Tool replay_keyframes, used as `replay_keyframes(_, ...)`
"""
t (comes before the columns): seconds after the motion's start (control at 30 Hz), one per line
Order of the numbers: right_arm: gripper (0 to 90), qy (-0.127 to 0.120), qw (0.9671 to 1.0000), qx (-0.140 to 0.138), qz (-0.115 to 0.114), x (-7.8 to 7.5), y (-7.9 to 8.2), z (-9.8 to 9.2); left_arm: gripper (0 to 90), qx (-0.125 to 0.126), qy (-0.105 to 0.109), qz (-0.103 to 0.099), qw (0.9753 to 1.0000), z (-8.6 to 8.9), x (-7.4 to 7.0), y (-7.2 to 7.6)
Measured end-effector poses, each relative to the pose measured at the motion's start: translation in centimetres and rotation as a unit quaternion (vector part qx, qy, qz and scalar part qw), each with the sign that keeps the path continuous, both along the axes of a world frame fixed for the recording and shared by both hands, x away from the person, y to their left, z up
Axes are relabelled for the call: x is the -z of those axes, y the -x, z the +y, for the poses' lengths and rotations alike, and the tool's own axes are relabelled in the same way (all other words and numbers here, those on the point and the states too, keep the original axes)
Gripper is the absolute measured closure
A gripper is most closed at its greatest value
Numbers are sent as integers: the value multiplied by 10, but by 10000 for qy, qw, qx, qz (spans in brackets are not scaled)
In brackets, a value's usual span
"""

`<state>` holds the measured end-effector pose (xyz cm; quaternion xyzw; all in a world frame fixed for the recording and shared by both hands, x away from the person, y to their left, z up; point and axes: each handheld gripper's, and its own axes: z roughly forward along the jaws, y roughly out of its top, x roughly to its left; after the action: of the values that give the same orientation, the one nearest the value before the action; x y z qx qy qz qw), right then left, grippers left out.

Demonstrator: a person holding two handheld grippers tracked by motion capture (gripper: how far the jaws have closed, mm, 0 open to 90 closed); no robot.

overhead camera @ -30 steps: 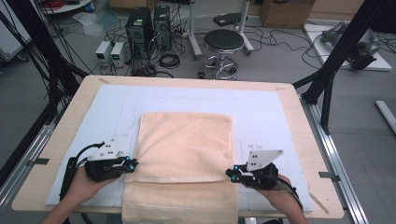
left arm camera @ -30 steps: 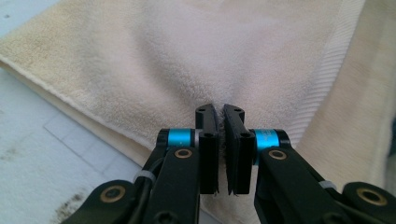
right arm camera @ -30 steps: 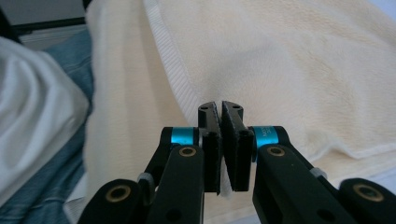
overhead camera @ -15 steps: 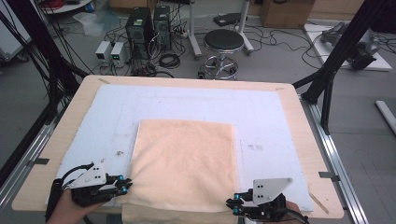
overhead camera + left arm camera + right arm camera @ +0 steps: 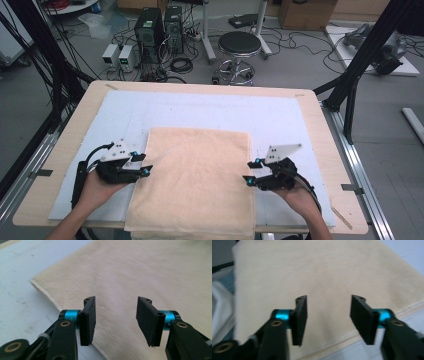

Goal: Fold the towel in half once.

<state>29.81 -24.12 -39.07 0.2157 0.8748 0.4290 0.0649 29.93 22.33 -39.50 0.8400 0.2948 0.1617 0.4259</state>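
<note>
A peach-coloured towel point(image 5: 197, 175) lies flat on the white mat point(image 5: 210, 112), its near end hanging over the table's front edge. My left gripper point(image 5: 145, 167) hovers at the towel's left edge, jaws open and empty. My right gripper point(image 5: 248, 172) hovers at the right edge, also open and empty. In the left gripper view the towel point(image 5: 140, 272) spreads beyond the gripper point(image 5: 116, 315), and its edge runs under the left jaw. In the right gripper view the gripper point(image 5: 328, 315) points across the towel point(image 5: 317, 275), just inside its edge.
The wooden table point(image 5: 327, 145) borders the mat on all sides. On the floor beyond the far edge stand a black stool point(image 5: 240, 47), computer towers point(image 5: 157, 30) and tangled cables. Black frame posts point(image 5: 360, 65) rise at both sides.
Both grippers dropped toward the front edge half a second ago, then came forward again to the towel's side edges. The towel now lies slightly farther from me.
</note>
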Motion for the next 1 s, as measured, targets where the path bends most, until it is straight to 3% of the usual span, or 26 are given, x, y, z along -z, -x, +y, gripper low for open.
replay_keyframes(0.1, 430, 98, 9997, 198, -81, -2, -20, 0, 484, -191, -48, -71, 9998, -3, -3, -18)
replay_keyframes(0.2, 410, 150, 9991, 363, -142, -4, -37, 1, 461, -406, 89, -13, 9991, -1, -7, -37)
replay_keyframes(0.27, 396, 165, 9987, 448, -194, -7, -47, 0, 460, -447, 303, 98, 9985, 1, -9, -49)
replay_keyframes(0.33, 378, 119, 9982, 540, -218, -12, -58, 0, 446, -541, 296, 189, 9979, 2, -13, -60)
replay_keyframes(0.53, 360, 113, 9964, 816, -216, -16, -91, 1, 388, -751, 462, 86, 9961, 3, -15, -87)
replay_keyframes(0.63, 340, 122, 9955, 917, -181, -8, -101, 3, 384, -837, 426, 155, 9955, 4, -8, -97)
replay_keyframes(0.83, 306, 359, 9940, 1032, -10, 12, -115, 6, 378, -1009, 256, 507, 9933, 5, 11, -112)
replay_keyframes(1.0, 303, 439, 9928, 1098, 211, 27, -125, 5, 377, -1108, 594, 703, 9896, 5, 22, -121)
